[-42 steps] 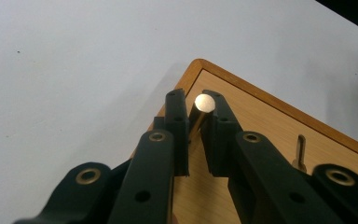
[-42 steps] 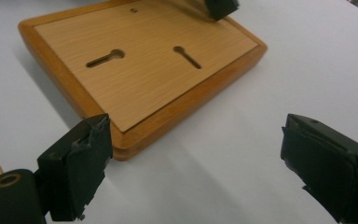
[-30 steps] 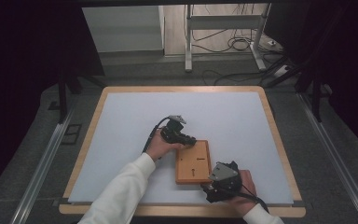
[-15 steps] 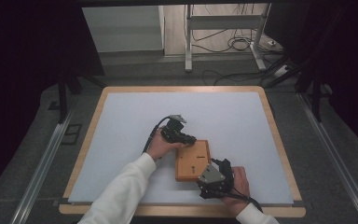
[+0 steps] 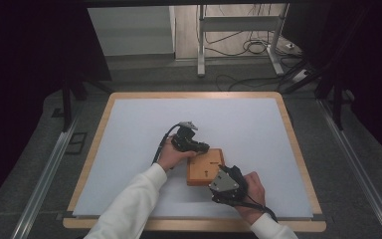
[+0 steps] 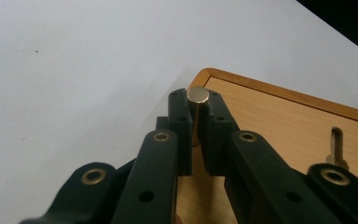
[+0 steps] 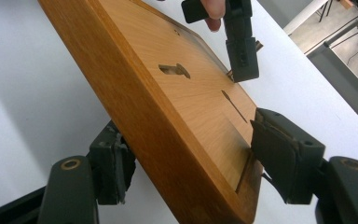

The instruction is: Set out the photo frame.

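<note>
A flat wooden board (image 5: 202, 169) with keyhole slots lies near the front of the white table (image 5: 129, 134). My left gripper (image 5: 204, 148) stands at the board's far left corner, shut on an upright brass pin (image 6: 197, 94) with a round head. In the right gripper view this same gripper (image 7: 240, 51) reaches down onto the board (image 7: 177, 93). My right gripper (image 5: 219, 180) is at the board's near right corner. Its jaws have just been closing. They straddle that corner (image 7: 196, 158), one pad against the long side face, the other against the adjoining edge.
A second brass piece (image 6: 336, 144) sits in a slot (image 6: 335, 135) farther along the board. The white table top has a wooden rim (image 5: 298, 149). Beyond it are dark floor, metal rails (image 5: 45, 174) and cables (image 5: 251, 47).
My right gripper has moved left and slightly up to the board's near right corner, and its jaws have closed in around it. The left gripper has stayed on the pin.
</note>
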Demonstrator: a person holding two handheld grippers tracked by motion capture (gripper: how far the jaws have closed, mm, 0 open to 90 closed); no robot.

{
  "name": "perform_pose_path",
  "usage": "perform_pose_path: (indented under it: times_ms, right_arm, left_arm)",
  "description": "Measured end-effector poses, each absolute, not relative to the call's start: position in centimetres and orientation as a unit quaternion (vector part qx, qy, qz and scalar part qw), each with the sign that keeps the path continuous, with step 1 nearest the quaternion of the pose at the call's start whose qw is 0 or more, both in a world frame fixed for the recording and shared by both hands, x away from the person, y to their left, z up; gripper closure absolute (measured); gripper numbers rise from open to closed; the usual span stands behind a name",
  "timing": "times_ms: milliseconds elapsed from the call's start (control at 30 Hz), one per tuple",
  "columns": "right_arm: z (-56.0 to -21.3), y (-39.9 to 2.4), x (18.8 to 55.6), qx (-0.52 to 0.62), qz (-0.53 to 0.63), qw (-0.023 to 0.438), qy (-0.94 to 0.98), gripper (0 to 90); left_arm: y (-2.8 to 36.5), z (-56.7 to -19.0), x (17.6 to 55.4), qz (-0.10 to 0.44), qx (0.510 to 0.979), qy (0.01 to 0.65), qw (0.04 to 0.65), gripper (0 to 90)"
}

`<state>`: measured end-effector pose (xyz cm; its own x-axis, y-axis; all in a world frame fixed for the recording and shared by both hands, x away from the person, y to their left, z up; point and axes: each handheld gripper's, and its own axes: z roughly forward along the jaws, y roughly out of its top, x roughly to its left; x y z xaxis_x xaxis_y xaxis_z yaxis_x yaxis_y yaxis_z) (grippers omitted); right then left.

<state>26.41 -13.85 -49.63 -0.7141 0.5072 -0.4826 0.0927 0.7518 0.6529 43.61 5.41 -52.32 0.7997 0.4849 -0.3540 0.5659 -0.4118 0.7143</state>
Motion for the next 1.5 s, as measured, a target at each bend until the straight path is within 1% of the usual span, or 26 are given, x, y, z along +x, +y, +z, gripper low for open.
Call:
perform_pose_path:
  times_ms: [133, 300, 400, 433, 533, 600, 733, 800, 1033, 1367, 1500]
  right_arm:
    - [-49.4, -14.0, 26.5, 0.171, 0.310, 0.336, 0.873, 34.2]
    - [-49.2, -14.2, 26.6, 0.176, 0.315, 0.338, 0.869, 36.1]
    - [-49.0, -14.4, 26.7, 0.181, 0.321, 0.334, 0.868, 36.6]
    - [-49.0, -14.4, 26.7, 0.181, 0.322, 0.334, 0.867, 36.7]
    - [-48.9, -14.5, 26.7, 0.181, 0.323, 0.335, 0.867, 37.2]
    - [-48.9, -14.5, 26.8, 0.182, 0.324, 0.335, 0.866, 37.4]
    - [-48.7, -14.6, 26.8, 0.181, 0.323, 0.334, 0.867, 37.9]
    - [-48.6, -14.6, 26.8, 0.181, 0.324, 0.335, 0.866, 38.6]
    - [-48.3, -14.8, 26.9, 0.186, 0.325, 0.335, 0.865, 39.8]
    - [-47.6, -14.7, 27.4, 0.185, 0.327, 0.332, 0.866, 41.6]
    - [-47.5, -14.6, 27.5, 0.183, 0.325, 0.331, 0.867, 42.0]
  left_arm:
    - [5.5, -52.4, 43.6, -0.042, 0.840, 0.308, 0.445, 82.7]
    - [5.8, -52.2, 43.3, -0.032, 0.838, 0.309, 0.448, 77.2]
    - [6.3, -52.2, 43.2, -0.020, 0.834, 0.319, 0.449, 69.2]
    - [6.8, -52.1, 43.2, -0.017, 0.831, 0.322, 0.454, 68.4]
    - [8.0, -51.8, 43.1, -0.009, 0.819, 0.334, 0.467, 61.9]
    - [9.1, -51.4, 42.9, 0.001, 0.812, 0.340, 0.475, 60.0]
    - [10.9, -50.8, 41.8, 0.021, 0.806, 0.339, 0.485, 59.7]
    - [11.8, -50.7, 41.1, 0.035, 0.808, 0.337, 0.482, 59.6]
    - [14.5, -51.6, 38.7, 0.051, 0.823, 0.329, 0.460, 58.2]
    - [15.8, -52.5, 36.5, 0.048, 0.840, 0.317, 0.438, 56.1]
    - [16.0, -52.5, 35.7, 0.060, 0.843, 0.314, 0.433, 53.0]
